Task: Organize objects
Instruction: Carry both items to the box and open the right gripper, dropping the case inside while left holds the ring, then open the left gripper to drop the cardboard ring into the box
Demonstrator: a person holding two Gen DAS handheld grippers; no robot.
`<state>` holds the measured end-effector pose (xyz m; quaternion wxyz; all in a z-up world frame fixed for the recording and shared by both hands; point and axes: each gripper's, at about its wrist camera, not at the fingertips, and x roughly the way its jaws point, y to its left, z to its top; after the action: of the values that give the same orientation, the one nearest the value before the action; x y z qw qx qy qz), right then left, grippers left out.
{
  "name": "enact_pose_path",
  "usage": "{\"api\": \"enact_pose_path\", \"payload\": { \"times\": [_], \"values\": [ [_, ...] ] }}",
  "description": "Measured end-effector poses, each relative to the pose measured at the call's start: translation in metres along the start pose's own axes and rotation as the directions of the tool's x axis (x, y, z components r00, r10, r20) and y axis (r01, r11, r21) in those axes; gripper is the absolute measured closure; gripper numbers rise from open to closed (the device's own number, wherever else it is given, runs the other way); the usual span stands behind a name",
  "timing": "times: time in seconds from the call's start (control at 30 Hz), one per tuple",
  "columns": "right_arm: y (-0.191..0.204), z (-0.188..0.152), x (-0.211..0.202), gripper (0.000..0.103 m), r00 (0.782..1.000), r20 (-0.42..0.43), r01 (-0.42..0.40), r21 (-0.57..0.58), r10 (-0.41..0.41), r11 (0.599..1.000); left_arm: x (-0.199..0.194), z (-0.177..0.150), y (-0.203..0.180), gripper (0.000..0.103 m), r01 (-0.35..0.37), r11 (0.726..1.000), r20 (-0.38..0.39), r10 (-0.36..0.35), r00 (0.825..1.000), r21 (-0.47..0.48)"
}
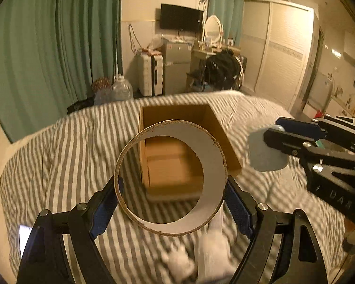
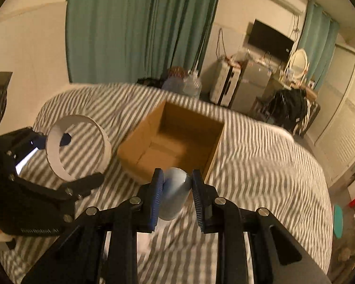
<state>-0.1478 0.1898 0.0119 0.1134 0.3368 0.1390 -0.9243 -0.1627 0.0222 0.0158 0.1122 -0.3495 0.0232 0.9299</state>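
Note:
My left gripper point(image 1: 171, 190) is shut on a wide cardboard ring point(image 1: 213, 156) and holds it in the air over the striped bed, just short of an open cardboard box point(image 1: 224, 137). The ring point(image 2: 101, 139) and left gripper point(image 2: 66, 163) also show at the left in the right wrist view. My right gripper point(image 2: 176, 184) is shut on a pale blue-grey rounded object point(image 2: 174, 194) and holds it near the box's point(image 2: 139, 137) front edge. That object point(image 1: 260, 156) and the right gripper point(image 1: 272, 130) show at the right in the left wrist view. The box looks empty.
White socks point(image 1: 213, 253) lie on the striped bedcover point(image 1: 71, 165) below my left gripper. A lit phone screen point(image 1: 23, 236) lies at the bed's left. Beyond the bed are water jugs point(image 1: 122, 90), a suitcase, a small fridge, a chair with dark clothes and green curtains.

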Motion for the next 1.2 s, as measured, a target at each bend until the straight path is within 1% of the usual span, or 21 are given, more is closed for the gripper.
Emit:
{"api": "enact_pose_path", "payload": {
  "times": [0.13,0.33,0.4,0.5,0.57,0.6,0.73,0.87,0.93,1.0,1.03,1.07,1.13,1.2],
  "values": [
    [-0.011,0.037,0.027,0.079,0.999,0.038,0.001,-0.004,0.0,1.0,0.035,0.031,0.002,0.017,-0.017,1.0,0.011,0.017,1.0,0.01],
    [-0.04,0.068,0.091,0.079,0.999,0.041,-0.024,0.056,0.022,0.998,0.11,0.056,0.013,0.017,-0.032,0.999,-0.041,0.032,0.999,-0.006],
    [-0.053,0.073,0.118,0.079,0.999,0.029,-0.046,0.089,0.044,0.995,0.131,0.06,0.015,0.017,-0.031,1.0,-0.04,0.031,0.999,-0.006],
    [-0.063,0.074,0.149,0.08,0.999,0.013,-0.051,0.104,0.05,0.993,0.157,0.063,0.013,0.017,-0.045,0.998,-0.043,0.047,0.998,0.037],
    [-0.07,0.072,0.167,0.081,0.998,0.008,-0.067,0.114,0.067,0.991,0.17,0.063,0.012,0.017,-0.052,0.998,-0.054,0.054,0.997,0.043],
    [-0.072,0.069,0.172,0.081,0.998,0.007,-0.07,0.118,0.069,0.991,0.178,0.065,0.011,0.017,-0.053,0.997,-0.06,0.056,0.997,0.048],
    [-0.075,0.061,0.194,0.081,0.996,-0.019,-0.089,0.118,0.092,0.989,0.191,0.058,0.016,0.016,-0.059,0.997,-0.081,0.063,0.995,0.043],
    [-0.083,0.053,0.191,0.081,0.995,-0.009,-0.094,0.154,0.096,0.984,0.188,0.052,0.016,0.014,-0.046,0.999,-0.119,0.048,0.992,0.022],
    [-0.089,0.051,0.18,0.081,0.996,0.006,-0.093,0.178,0.093,0.98,0.18,0.05,0.013,0.007,-0.045,0.999,-0.136,0.048,0.989,0.025],
    [-0.089,0.052,0.165,0.072,0.997,0.016,-0.077,0.182,0.075,0.98,0.161,0.05,0.008,0.006,-0.057,0.998,-0.125,0.06,0.99,0.033],
    [-0.088,0.052,0.153,0.057,0.998,0.024,-0.067,0.179,0.064,0.982,0.154,0.052,0.006,0.005,-0.057,0.998,-0.117,0.061,0.991,0.038],
    [-0.087,0.054,0.143,0.046,0.998,0.032,-0.061,0.177,0.056,0.982,0.146,0.054,0.004,0.004,-0.056,0.998,-0.111,0.06,0.992,0.042],
    [-0.086,0.055,0.116,0.044,0.998,0.054,-0.048,0.166,0.04,0.985,0.125,0.058,0.002,0.004,-0.056,0.998,-0.102,0.059,0.993,0.033],
    [-0.083,0.056,0.091,0.044,0.998,0.065,-0.035,0.159,0.025,0.987,0.1,0.062,0.002,0.004,-0.041,0.999,-0.091,0.042,0.995,0.009]
  ]
}}
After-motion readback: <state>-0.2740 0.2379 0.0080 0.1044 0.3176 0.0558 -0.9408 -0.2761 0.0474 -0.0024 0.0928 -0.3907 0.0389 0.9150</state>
